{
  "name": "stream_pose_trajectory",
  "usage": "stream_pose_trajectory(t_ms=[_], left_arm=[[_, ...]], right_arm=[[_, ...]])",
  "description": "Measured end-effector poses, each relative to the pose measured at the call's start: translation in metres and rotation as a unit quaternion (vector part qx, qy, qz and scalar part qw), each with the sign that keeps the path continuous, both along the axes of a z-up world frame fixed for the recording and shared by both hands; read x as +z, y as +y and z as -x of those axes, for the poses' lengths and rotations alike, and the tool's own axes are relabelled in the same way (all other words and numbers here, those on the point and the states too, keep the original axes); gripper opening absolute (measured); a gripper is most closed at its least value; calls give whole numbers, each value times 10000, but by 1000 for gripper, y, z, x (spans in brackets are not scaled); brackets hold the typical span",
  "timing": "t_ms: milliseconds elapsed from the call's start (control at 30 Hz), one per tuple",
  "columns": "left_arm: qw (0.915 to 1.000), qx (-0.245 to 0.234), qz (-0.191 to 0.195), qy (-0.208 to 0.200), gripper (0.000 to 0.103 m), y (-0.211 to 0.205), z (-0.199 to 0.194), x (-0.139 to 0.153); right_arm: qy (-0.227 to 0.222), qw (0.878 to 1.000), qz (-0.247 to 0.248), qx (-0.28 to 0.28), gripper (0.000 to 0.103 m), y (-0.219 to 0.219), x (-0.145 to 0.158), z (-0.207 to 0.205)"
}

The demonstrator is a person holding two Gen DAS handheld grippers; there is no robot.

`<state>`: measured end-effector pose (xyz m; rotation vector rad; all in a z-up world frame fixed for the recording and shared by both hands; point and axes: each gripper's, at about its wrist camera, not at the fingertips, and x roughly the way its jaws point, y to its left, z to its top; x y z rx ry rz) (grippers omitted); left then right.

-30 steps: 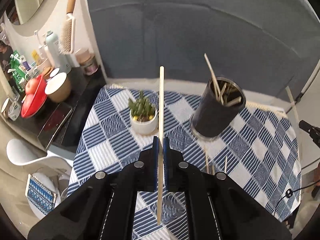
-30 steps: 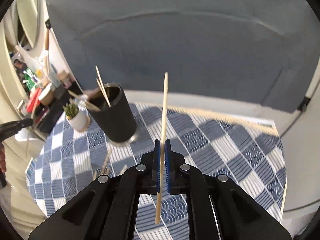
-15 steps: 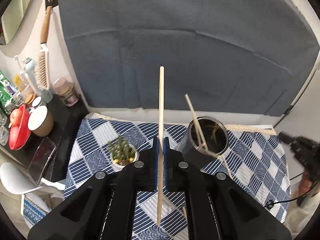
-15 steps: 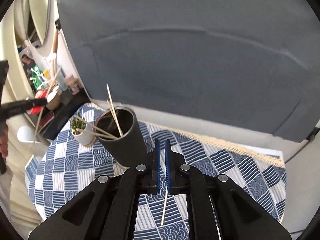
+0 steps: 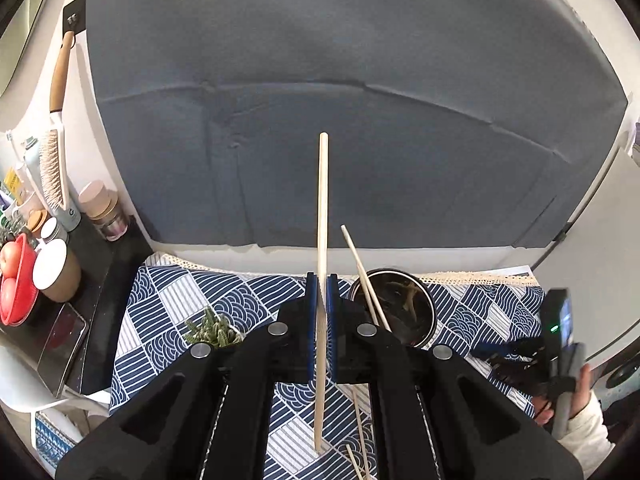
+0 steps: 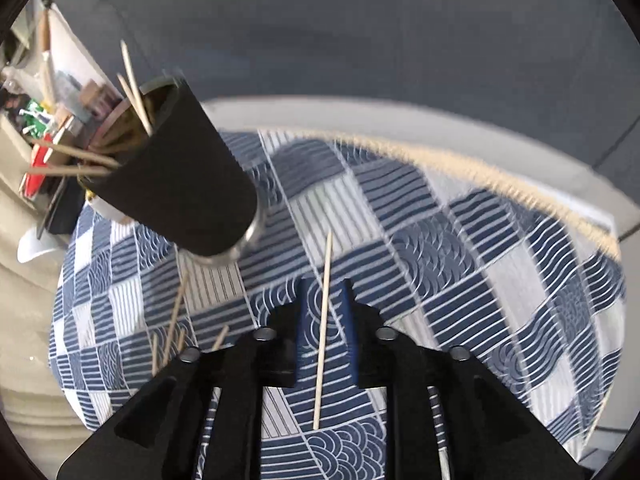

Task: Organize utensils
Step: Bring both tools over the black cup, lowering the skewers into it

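Left wrist view: the left gripper (image 5: 321, 292) was clamped on a wooden chopstick (image 5: 322, 240), its blue pads pressed flat against the shaft on both sides. The stick stood nearly upright in the frame, its top against the grey backdrop (image 5: 360, 120) and its lower end over the blue-and-white patterned tablecloth (image 5: 192, 300). Just right of the jaws sat the dark cup (image 5: 404, 308), seen from above, with several chopsticks inside and one leaning out over its rim. A small potted succulent (image 5: 210, 330) stood on the cloth left of the jaws. More loose sticks (image 5: 360, 432) lay on the cloth below. At the right edge a hand in a light sleeve (image 5: 576, 400) held the other device.

Right wrist view: the right gripper (image 6: 324, 320) had its jaws opening; a thin chopstick (image 6: 322, 332) lay between the blue pads with a clear gap on each side, neither pad touching it. The frame was motion-blurred, so I could not tell whether this stick rested on the cloth. The cup stood up and left of the jaws, sticks fanning out of its mouth.
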<state>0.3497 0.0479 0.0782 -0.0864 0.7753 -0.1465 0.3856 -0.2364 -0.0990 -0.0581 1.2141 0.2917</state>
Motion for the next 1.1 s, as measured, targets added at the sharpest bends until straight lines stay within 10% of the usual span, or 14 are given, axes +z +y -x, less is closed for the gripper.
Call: stream_pose_trajectory(t_ms=[367, 767, 1100], left_arm=[[9999, 61, 135, 60, 5, 3, -8, -6], [9998, 105, 126, 126, 5, 4, -9, -9], [9997, 156, 52, 158, 5, 9, -7, -11]], right_arm=[[580, 9973, 424, 117, 28, 14, -71, 4], [247, 9963, 824, 1, 5, 21, -77, 21], [319, 9953, 832, -371, 4, -11, -74, 32]])
